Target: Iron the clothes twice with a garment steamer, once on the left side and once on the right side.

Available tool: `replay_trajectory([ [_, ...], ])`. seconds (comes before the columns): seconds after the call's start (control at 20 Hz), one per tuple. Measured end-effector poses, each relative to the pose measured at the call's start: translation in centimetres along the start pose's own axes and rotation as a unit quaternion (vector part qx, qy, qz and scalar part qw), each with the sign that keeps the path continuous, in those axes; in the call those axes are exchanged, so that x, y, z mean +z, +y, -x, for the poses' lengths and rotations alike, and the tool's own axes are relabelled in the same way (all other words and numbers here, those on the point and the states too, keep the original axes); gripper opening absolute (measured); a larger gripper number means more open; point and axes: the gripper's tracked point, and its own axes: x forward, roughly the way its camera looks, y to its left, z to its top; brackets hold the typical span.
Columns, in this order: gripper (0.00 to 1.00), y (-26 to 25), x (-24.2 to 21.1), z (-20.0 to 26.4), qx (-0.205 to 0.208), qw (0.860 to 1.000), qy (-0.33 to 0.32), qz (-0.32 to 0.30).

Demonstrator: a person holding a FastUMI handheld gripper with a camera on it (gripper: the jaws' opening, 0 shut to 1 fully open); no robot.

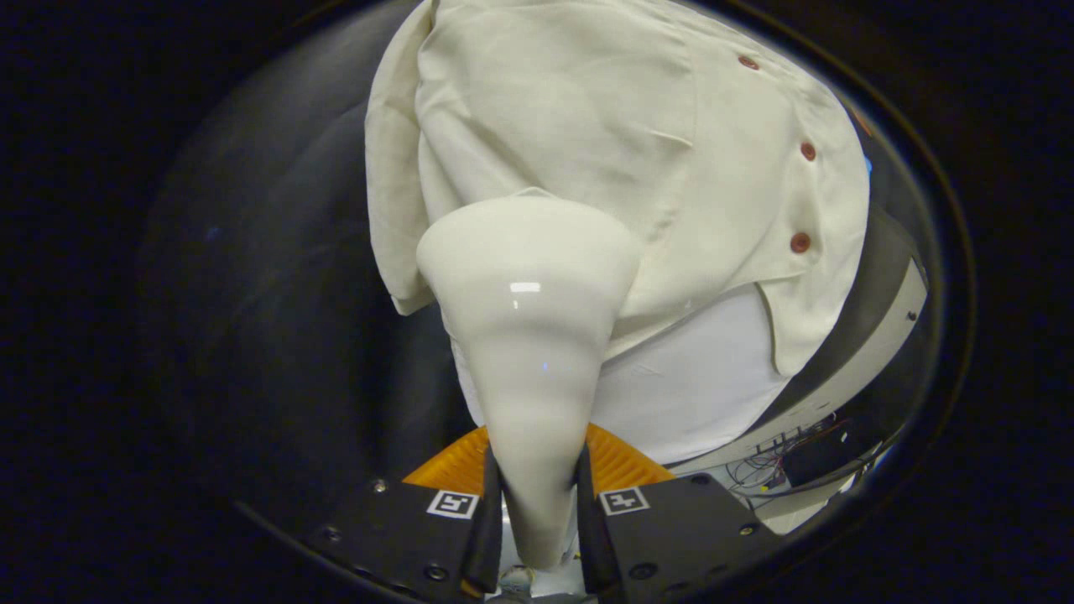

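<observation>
Hand-held gripper (537, 503) clamps the garment steamer (529, 335) against a cream shirt (587, 126) before dark cloth.

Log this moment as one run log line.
gripper: shut on glossy white steamer | steamer head: against cream button-up shirt | pass: underway

Garment steamer (529, 335): smooth, glossy plastic by the look, with small bright reflections on the neck. Clamped between both fingers of the gripper (537, 520), on its narrow handle. Finger pads (621, 460): ribbed, matt, rubber-like surface. Gripper blocks behind the pads: matt, hard, with small metal screws and printed paper-like markers. Shirt (604, 134): woven cloth, matt, soft, slightly creased, linen-like grain. Buttons (800, 242): smooth, faint shine. White layer (696, 377) under the shirt hem: finer, smoother cloth, matt. Booth wall (277, 335): dark matt cloth.
</observation>
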Motion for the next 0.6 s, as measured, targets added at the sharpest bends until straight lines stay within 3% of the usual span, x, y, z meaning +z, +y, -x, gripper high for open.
replay_trajectory([
  [0.45,0.38,-2.7,5.7,12.3,0.025,0.995,-0.090,0.025],
  [0.6,0.38,-4.6,8.3,17.2,0.032,0.992,-0.126,0.005],
])
